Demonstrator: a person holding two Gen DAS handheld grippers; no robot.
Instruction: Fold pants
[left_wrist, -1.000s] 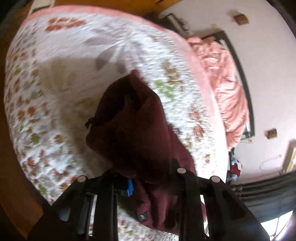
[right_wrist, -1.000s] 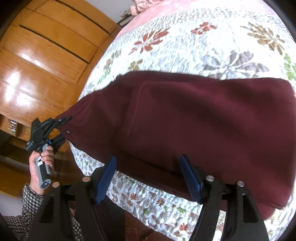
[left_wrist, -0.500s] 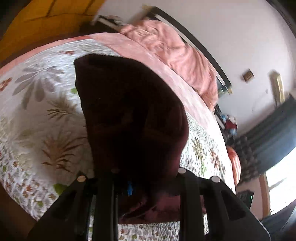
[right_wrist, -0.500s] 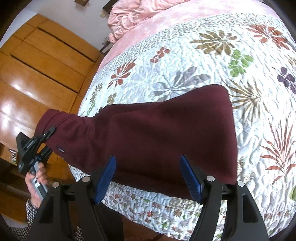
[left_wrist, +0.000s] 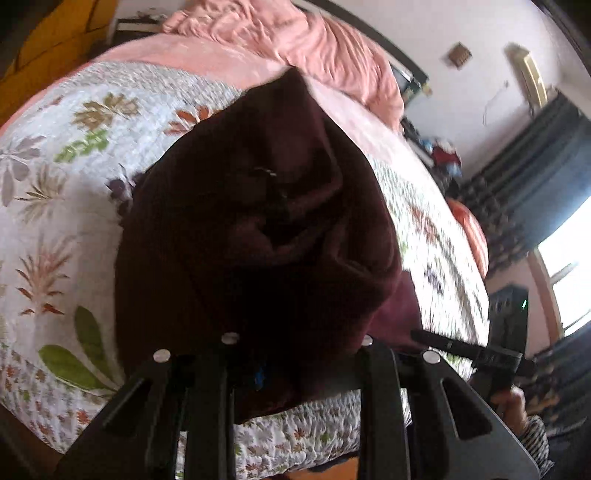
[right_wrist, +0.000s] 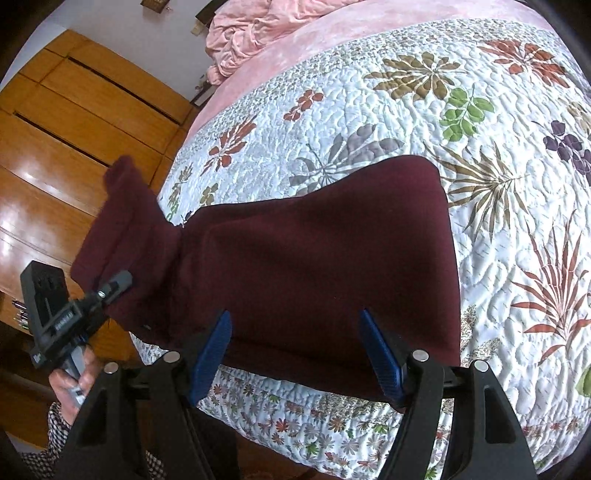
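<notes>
Clearly the pants (right_wrist: 325, 258) are spread on the quilt (right_wrist: 424, 122), one end pinched and lifted in the nearly shut left gripper (right_wrist: 122, 282), probably to be carried over as a fold. Just beyond the fingers of the right gripper (right_wrist: 299, 350), held wide and empty, the near edge is left free.

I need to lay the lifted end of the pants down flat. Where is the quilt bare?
Bare floral quilt lies right of the maroon pants in the right wrist view, and beyond them up to the pink strip. The near edge is crowded: the open right gripper stands over it, and the left gripper holds the raised end off the bed's left side.
</notes>
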